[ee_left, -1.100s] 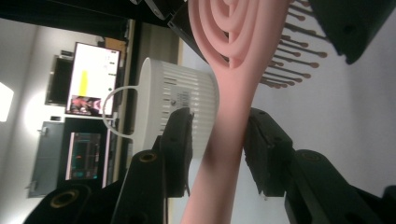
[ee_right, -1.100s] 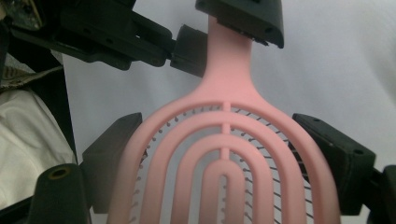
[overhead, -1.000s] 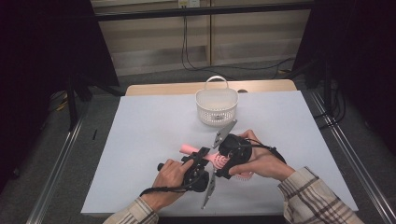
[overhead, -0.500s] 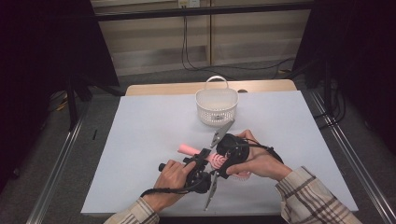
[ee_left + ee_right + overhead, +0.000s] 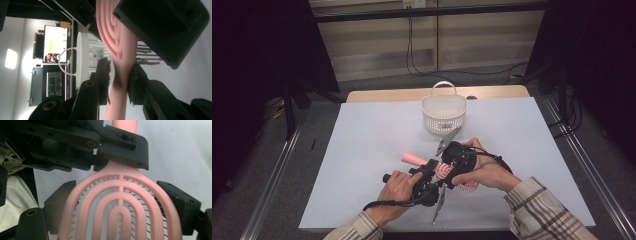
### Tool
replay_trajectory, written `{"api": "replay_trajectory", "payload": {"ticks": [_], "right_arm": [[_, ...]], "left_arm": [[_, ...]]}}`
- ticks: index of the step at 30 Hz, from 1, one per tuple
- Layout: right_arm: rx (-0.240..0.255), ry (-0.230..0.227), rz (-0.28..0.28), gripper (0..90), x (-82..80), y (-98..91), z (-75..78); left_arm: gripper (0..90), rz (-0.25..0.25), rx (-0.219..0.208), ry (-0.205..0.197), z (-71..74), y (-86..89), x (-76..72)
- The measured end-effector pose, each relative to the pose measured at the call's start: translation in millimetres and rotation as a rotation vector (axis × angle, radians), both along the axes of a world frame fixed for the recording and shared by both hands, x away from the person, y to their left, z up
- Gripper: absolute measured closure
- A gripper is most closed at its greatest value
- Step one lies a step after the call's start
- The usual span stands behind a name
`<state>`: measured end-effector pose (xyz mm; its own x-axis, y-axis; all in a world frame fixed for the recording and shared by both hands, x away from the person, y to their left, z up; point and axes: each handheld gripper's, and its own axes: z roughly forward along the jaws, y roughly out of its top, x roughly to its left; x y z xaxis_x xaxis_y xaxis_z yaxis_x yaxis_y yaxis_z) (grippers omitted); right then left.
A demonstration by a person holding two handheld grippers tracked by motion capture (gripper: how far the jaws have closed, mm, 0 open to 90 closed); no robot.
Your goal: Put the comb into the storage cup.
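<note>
At the near edge of the white table (image 5: 362,130), both hands meet over a pink vented hairbrush (image 5: 120,212). The left gripper (image 5: 432,172) is clamped on the neck of the brush where the handle joins the head: in the left gripper view its two pads sit flush against either side of the pink stem (image 5: 120,85), having just been closing onto it. The left hand (image 5: 394,187) holds that gripper's body, cable trailing toward the table edge. The right gripper (image 5: 451,167) grasps the brush head across its width: in the right gripper view the two black jaws press against the outer ribs of the head on both sides, bristles visible through the slots. The right hand (image 5: 484,172), in a plaid sleeve, wraps the gripper from the far side. The handle end of the brush pokes out to the left of the grippers in the high view, just above the table surface. Farther back, well apart from the hands, a white perforated basket (image 5: 443,114) with a hoop handle stands upright near the table's far edge.
</note>
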<state>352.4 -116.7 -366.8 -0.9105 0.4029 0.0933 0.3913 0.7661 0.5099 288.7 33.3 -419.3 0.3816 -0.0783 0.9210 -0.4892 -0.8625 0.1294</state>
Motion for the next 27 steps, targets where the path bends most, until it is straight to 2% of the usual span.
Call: {"api": "replay_trajectory", "payload": {"ticks": [6,7,15,19,22,23,27], "right_arm": [[0.005,0.000,0.002,19.2,-0.2,-0.4,0.2],[0.005,0.000,0.001,19.2,-0.4,-0.2,0.0],[0.020,0.013,0.004,19.2,-0.6,-1.4,-1.0],[0.018,0.023,0.003,19.1,-0.2,-1.6,-2.1],[0.016,0.048,0.000,19.0,1.2,-2.3,-3.4],[0.015,0.042,0.005,19.0,1.7,-2.3,-3.7],[0.021,0.062,-0.002,18.7,3.6,-3.2,-3.6]], "left_arm": [[75.5,0.008,-0.002,-0.016,-1.8,-1.5,-1.0],[75.5,0.004,0.012,-0.009,-1.7,-2.0,-0.5],[78.9,0.004,0.008,-0.012,-4.2,-2.5,-0.9],[79.3,-0.005,-0.001,0.002,-4.8,-1.7,-1.1],[79.7,-0.010,0.002,0.004,-5.6,-1.7,-0.6],[79.8,-0.010,0.002,0.011,-5.9,-1.6,-0.1],[80.0,-0.016,-0.017,0.017,-5.8,-1.2,0.4]]}}
